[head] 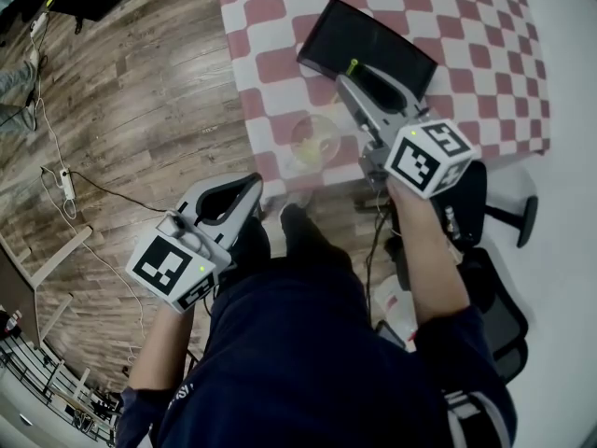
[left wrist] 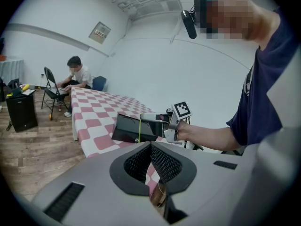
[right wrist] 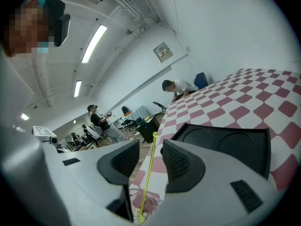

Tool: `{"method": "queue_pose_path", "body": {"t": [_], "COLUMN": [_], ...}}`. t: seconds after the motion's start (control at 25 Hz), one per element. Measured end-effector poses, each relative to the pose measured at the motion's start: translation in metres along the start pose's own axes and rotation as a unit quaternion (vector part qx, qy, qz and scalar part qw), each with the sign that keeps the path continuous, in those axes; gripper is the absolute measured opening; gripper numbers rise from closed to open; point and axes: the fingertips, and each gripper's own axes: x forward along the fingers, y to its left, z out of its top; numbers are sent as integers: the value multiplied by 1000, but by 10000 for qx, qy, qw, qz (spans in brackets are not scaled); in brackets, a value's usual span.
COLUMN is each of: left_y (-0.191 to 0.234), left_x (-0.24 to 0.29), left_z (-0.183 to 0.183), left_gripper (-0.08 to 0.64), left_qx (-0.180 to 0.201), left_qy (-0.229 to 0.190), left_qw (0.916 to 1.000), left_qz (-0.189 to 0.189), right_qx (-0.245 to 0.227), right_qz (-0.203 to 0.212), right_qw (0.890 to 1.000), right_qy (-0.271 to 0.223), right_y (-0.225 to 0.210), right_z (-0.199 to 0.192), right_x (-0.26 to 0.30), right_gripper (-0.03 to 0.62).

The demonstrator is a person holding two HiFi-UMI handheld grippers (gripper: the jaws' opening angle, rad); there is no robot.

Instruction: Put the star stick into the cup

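Note:
A thin yellow-green stick stands between the pads of my right gripper, which do not press on it. Its lower end reaches down into a clear cup. In the head view the cup stands near the table's front edge, just left of the right gripper, and the stick's green tip shows at the jaws. My left gripper hangs off the table over the floor, pads together with nothing between them. From the left gripper view the right gripper and the stick are seen side-on.
A black tray lies on the red-and-white checked tablecloth behind the cup. A black office chair stands right of the table. A cable and power strip lie on the wooden floor. Seated people and chairs are far off.

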Motion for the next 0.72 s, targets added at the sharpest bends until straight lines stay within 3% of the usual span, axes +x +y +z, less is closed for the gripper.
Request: {"method": "queue_pose_path", "body": {"t": [0.32,0.52,0.72], "left_y": [-15,-28,-41], "left_x": [-3,-9,-20], "left_z": [16,27,38], "left_gripper": [31,31,31], "left_qx": [245,430,643], "left_qy": [-74,-141,-246], "left_qw": [9995,9983,9960], "left_qz": [-179,-354,-562], "right_qx": [-97,-59,-64], "right_qz": [-61,-82,-139], "right_qw": [9998,9994,9990], "right_qy": [-187,-337,-410], "right_y": [19,38,62], "right_z": [7,12,6], "right_x": [-27,-46,-64], "right_gripper": [133,73,51]}}
